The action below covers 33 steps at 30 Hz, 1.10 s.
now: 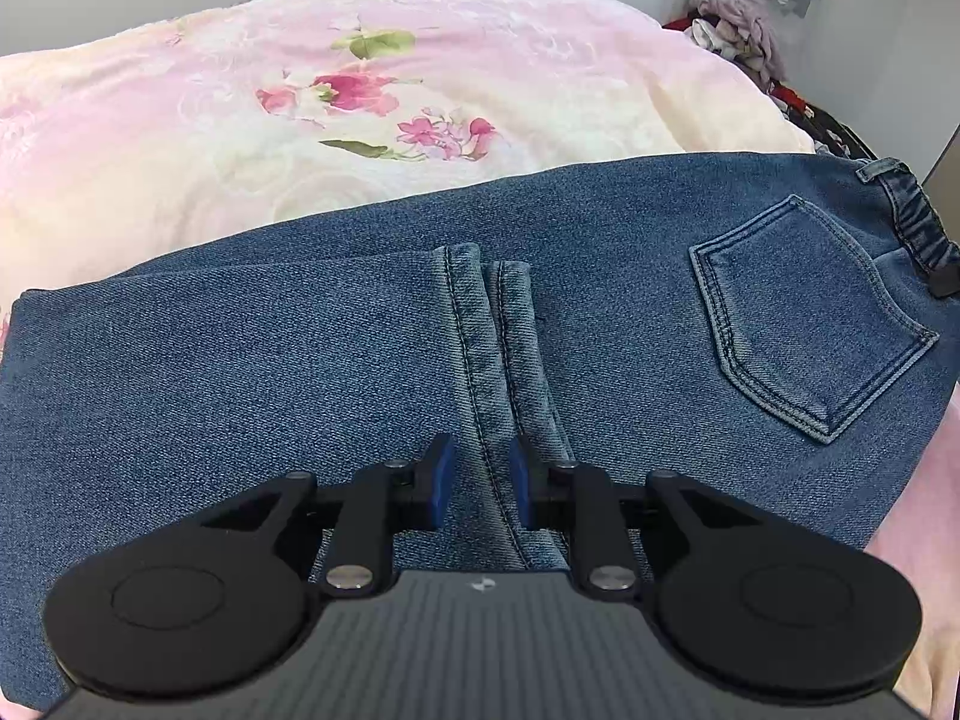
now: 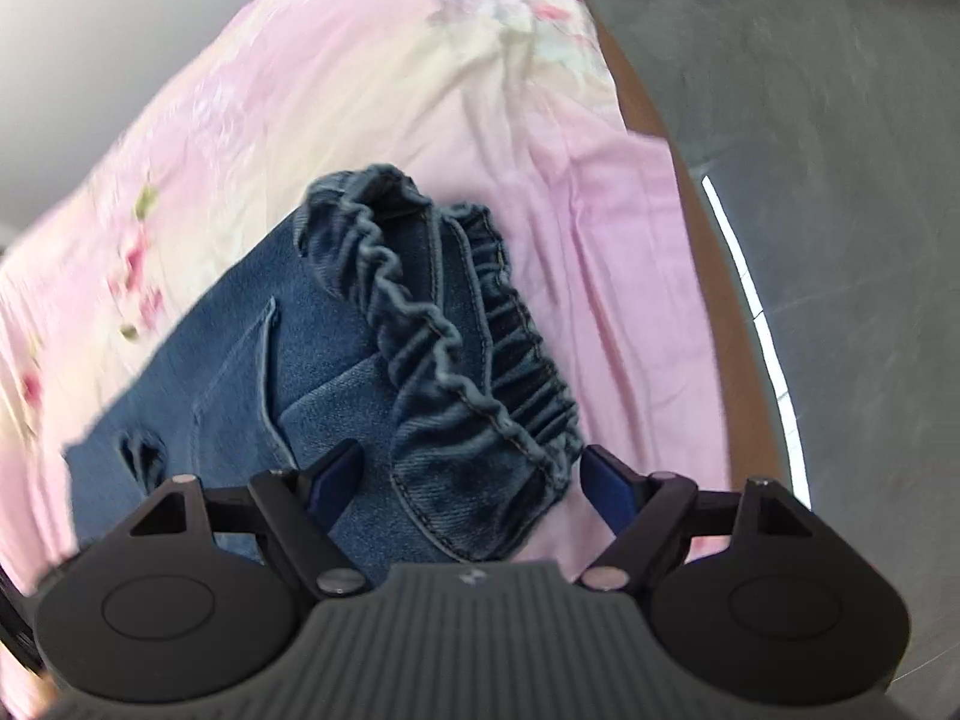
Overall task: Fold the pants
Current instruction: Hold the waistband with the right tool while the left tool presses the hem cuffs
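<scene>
Left wrist view shows the blue denim pants [image 1: 372, 348] folded flat on the bed's pink floral sheet [image 1: 300, 108], leg hems [image 1: 489, 324] lying over the seat beside a back pocket [image 1: 798, 318] at right, and the left gripper [image 1: 480, 483] just above them, fingers slightly parted around the hem seam without pinching it. Right wrist view is blurred: the elastic waistband [image 2: 456, 330] bunches up near the bed's right edge, and the right gripper [image 2: 474, 477] has fingers spread wide around the waistband corner, gripping nothing. Grey floor [image 2: 840, 120] lies beyond, with a clothes pile [image 1: 738, 36] far right.

Both wrist cameras are looking down closely over their jaws; the left is facing the jeans [image 1: 360, 372] hems ahead, the right their waistband, both sharing the bed [image 2: 420, 90].
</scene>
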{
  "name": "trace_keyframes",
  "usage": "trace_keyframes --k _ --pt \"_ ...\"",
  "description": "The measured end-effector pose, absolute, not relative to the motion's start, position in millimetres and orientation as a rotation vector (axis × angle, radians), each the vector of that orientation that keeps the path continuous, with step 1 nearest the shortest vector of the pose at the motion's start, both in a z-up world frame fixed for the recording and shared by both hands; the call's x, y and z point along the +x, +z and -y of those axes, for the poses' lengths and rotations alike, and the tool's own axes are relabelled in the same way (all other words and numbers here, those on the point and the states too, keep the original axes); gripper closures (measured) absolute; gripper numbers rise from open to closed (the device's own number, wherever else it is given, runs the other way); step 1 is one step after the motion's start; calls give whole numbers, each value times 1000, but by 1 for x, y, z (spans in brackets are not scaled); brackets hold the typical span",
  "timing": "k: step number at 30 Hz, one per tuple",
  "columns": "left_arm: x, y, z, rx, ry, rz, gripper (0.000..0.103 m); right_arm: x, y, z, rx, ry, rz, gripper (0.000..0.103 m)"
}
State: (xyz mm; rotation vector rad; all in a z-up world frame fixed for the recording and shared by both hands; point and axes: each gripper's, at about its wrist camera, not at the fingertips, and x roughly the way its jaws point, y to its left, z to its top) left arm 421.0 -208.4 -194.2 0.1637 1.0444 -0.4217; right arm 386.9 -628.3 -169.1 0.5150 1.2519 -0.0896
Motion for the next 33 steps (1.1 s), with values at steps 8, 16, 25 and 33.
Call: trace_keyframes --k 8,16,25,33 --pt "423 -195 227 281 -426 -1069 77 421 -137 627 348 -32 -1214 18" --pt "423 -197 229 331 -450 -1063 77 452 -173 650 400 35 -1227 18" --pt "422 -200 237 385 -436 -1055 77 460 -233 663 595 183 -1251 30" --pt "422 -201 238 390 -426 -1059 77 456 -177 615 270 178 -1244 61"
